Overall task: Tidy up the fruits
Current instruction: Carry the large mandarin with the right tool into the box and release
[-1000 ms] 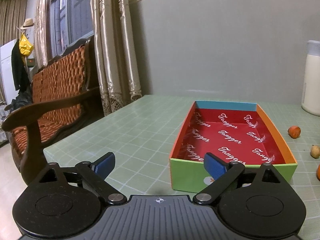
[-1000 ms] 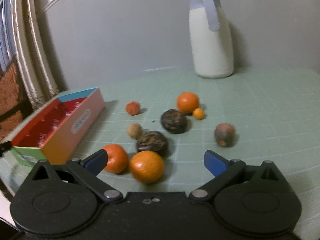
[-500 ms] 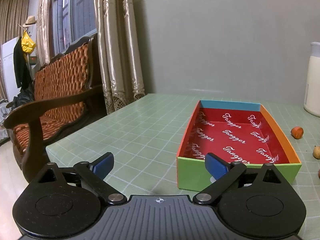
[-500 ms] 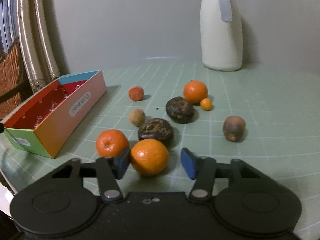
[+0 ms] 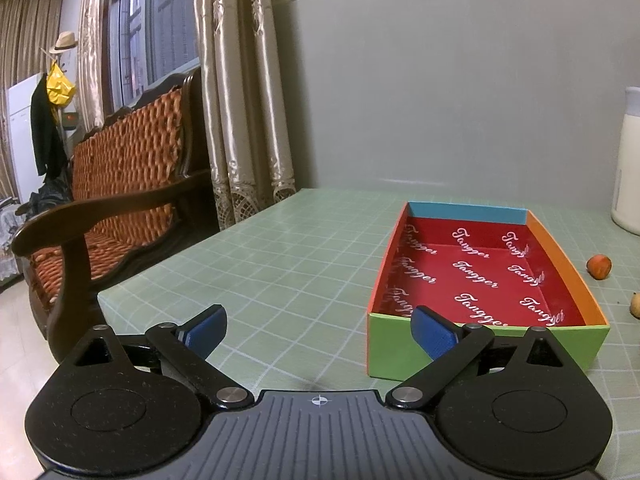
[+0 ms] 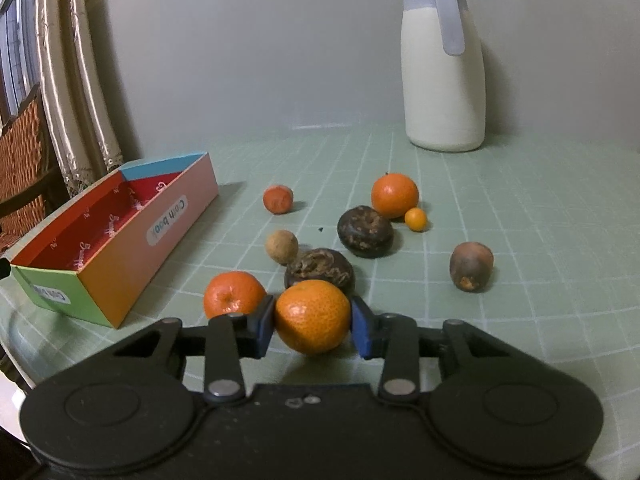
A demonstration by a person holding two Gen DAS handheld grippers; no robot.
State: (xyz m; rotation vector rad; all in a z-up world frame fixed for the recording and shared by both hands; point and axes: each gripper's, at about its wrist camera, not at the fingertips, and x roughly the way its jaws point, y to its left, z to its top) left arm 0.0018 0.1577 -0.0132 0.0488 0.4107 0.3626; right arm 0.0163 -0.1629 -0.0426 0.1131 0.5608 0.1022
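My right gripper (image 6: pixel 313 326) is shut on an orange tangerine (image 6: pixel 313 315) that sits low over the green table. Another tangerine (image 6: pixel 233 294) lies just left of it, and a dark wrinkled fruit (image 6: pixel 320 270) just behind. More fruits lie further back: a dark round one (image 6: pixel 365 231), a third tangerine (image 6: pixel 394 194), a tiny orange one (image 6: pixel 415 219), a tan one (image 6: pixel 281 246), a reddish one (image 6: pixel 278 199) and a brown one (image 6: pixel 471 266). The empty red-lined box (image 6: pixel 116 252) stands to the left. My left gripper (image 5: pixel 318 334) is open and empty, just before the box (image 5: pixel 484 276).
A white jug (image 6: pixel 442 64) with a grey handle stands at the back of the table by the wall. A wooden bench (image 5: pixel 116 200) and curtains (image 5: pixel 240 100) are beyond the table's left edge (image 5: pixel 132 284). A reddish fruit (image 5: pixel 599 267) lies right of the box.
My right gripper has moved forward and closed its fingers onto the nearest tangerine. My left gripper's view has swung slightly left, so the box sits further right; it stays open.
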